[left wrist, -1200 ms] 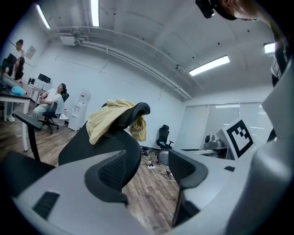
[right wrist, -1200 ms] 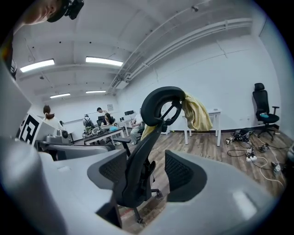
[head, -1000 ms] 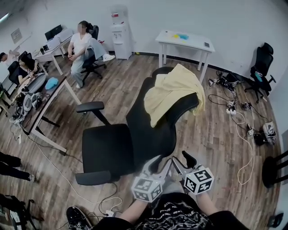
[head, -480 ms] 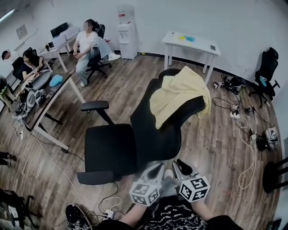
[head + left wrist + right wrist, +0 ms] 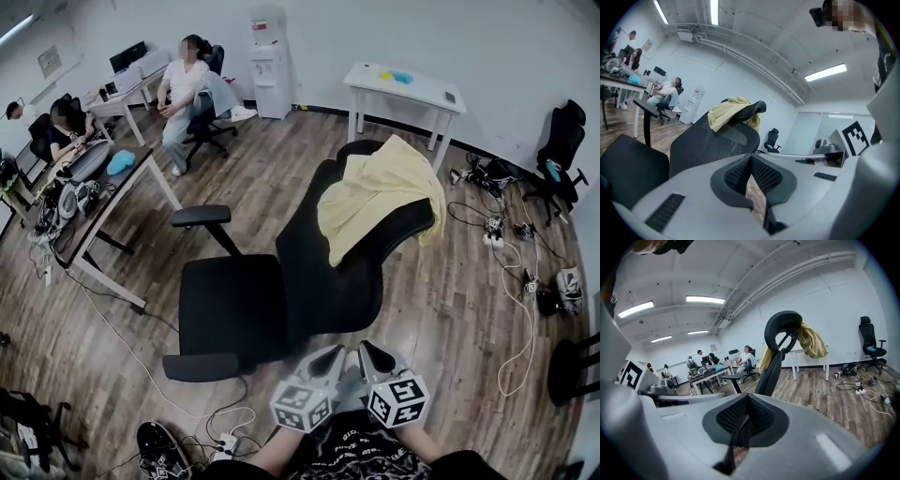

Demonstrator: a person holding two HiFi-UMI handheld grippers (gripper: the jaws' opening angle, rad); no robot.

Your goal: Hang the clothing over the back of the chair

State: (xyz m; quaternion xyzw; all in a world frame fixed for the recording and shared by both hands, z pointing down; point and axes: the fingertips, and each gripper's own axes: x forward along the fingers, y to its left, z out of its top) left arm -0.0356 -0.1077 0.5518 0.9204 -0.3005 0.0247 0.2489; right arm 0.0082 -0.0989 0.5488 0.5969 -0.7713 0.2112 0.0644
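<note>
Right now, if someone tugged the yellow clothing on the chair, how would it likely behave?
The yellow clothing is probably floppy: it sags in soft folds over the chair back. It looks thin and light, so a pull would likely move it alone, not the chair. It only lies draped there, so it may slide off easily.

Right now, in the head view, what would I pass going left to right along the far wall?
seated person in white → water dispenser → white table → black office chair
</note>
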